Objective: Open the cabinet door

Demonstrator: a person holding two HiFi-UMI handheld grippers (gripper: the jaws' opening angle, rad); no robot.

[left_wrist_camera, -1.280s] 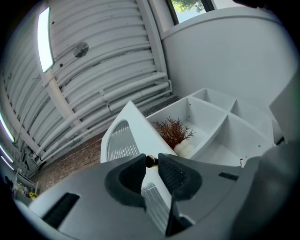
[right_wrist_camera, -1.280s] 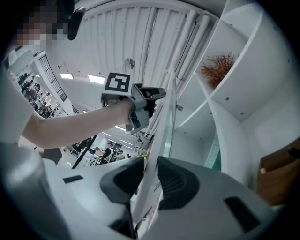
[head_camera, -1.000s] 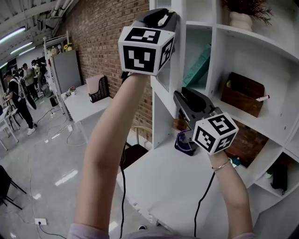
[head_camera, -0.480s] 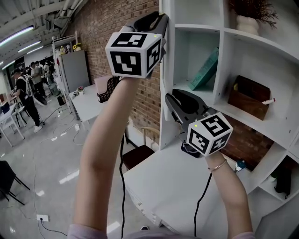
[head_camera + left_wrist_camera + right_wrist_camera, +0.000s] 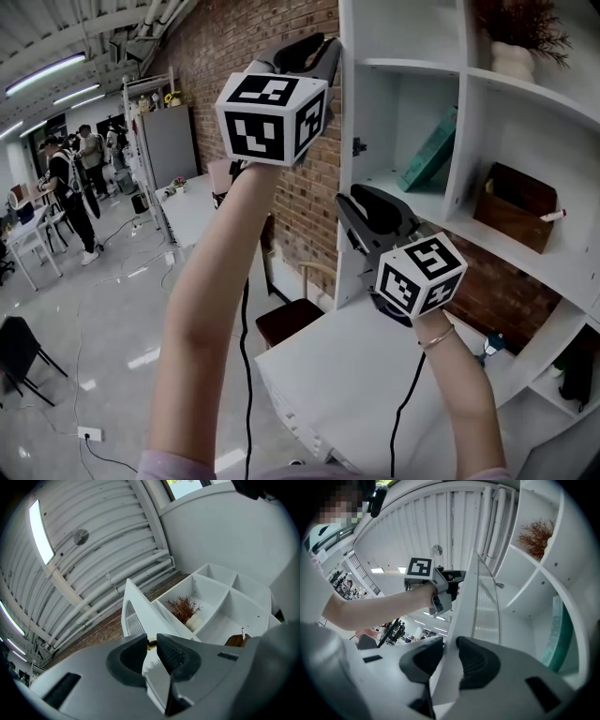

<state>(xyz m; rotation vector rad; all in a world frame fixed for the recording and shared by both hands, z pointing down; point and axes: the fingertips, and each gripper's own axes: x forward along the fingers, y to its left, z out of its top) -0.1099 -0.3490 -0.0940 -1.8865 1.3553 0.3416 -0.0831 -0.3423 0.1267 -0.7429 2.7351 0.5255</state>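
"Jaws of the left gripper — what are they on?"

"They have just been closing, and they pinch the thin free edge of the cabinet door, high up on it. Only a narrow slit shows between the ribbed pads, and the white edge fills it."

"And the right gripper?"

"It is lower on the same edge. Its jaws have just been opening. The door stands between them with one pad beside each face, but they look eased off rather than squeezing."

"Where does the door stand?"

"It is swung out from the white shelf unit toward the person. Its arched panel of ribbed glass shows in both gripper views. The compartment beside it lies open, with a small dark fitting on its left wall and a teal book leaning inside."

"What is around that?"

"A dried plant in a pale vase stands in a compartment higher up. A brown wooden box sits in the one to the right of the book. Below the shelves is a white worktop, with a brown chair just past its left edge. A brick wall runs behind — and far off to the left, people stand on a glossy floor."
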